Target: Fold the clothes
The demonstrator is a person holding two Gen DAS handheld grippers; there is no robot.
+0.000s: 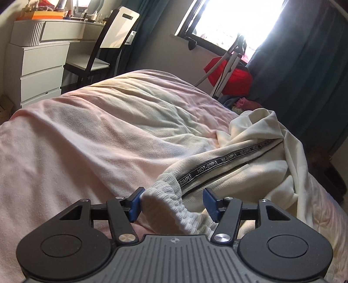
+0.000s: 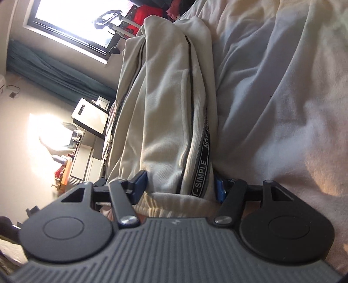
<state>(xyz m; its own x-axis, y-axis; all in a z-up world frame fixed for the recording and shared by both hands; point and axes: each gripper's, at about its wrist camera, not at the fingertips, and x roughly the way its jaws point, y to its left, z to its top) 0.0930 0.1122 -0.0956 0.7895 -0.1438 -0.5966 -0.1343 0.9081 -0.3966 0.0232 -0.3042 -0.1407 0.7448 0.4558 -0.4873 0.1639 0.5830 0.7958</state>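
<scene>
White track pants [image 1: 245,161] with a black "NOT-SIMPLE" side stripe lie crumpled on a pink bedspread [image 1: 104,135]. My left gripper [image 1: 173,204] is open, its blue pads on either side of the ribbed elastic cuff [image 1: 171,200]. In the right wrist view, which is rolled sideways, the pants [image 2: 165,104] stretch away from me. My right gripper [image 2: 180,185] is open around the end of the pants, with the striped fabric between the pads; the right pad is partly hidden behind the cloth.
A white chest of drawers [image 1: 37,71] and a chair [image 1: 102,52] stand past the bed's far left. A bright window [image 1: 235,19], dark curtains [image 1: 304,65], a red bag [image 1: 230,76] and a stand are beyond the far right of the bed.
</scene>
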